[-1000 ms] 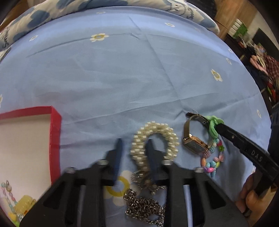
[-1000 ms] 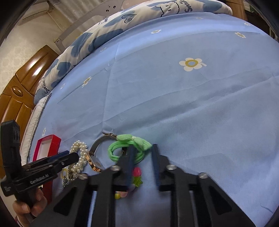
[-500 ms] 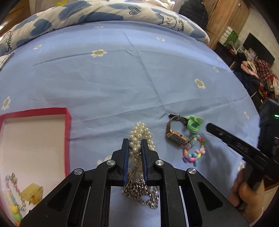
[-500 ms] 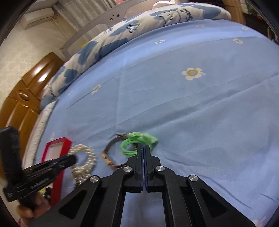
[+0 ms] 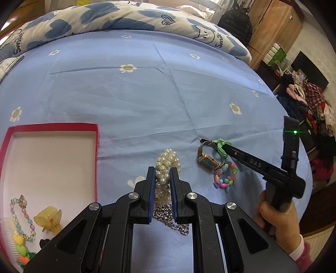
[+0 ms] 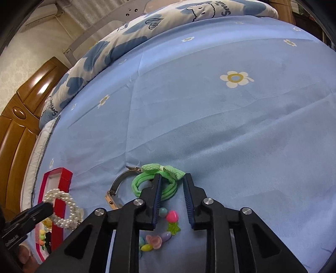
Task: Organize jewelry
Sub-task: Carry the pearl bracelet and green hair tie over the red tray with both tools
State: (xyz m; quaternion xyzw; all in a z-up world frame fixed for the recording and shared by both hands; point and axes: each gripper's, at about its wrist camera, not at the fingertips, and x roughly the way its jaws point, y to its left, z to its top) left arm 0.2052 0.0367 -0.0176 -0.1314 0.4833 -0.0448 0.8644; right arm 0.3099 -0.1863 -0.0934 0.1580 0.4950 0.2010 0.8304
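My left gripper [image 5: 163,171] is shut on the pearl bracelet [image 5: 167,161] and holds it above the blue bedsheet; the bracelet also shows in the right wrist view [image 6: 63,204]. A silver chain [image 5: 170,218] lies under it. My right gripper [image 6: 171,178] is open, its fingers around the green hair tie [image 6: 157,184], which lies on a gold watch [image 5: 206,160]. A colourful bead bracelet [image 5: 224,178] lies beside the watch. The red-rimmed box [image 5: 97,147] at the left holds a bead bracelet [image 5: 21,220] and a yellow hair clip [image 5: 48,218].
A patterned quilt [image 5: 126,19] lies along the far side of the bed. Wooden cupboards [image 5: 273,27] and a heap of clothes [image 5: 315,105] stand beyond the bed's right edge. A wooden headboard [image 6: 19,126] is at the left in the right wrist view.
My left gripper closed on the pearl bracelet and lifted it. My right gripper shut at the green hair tie, then opened again around it.
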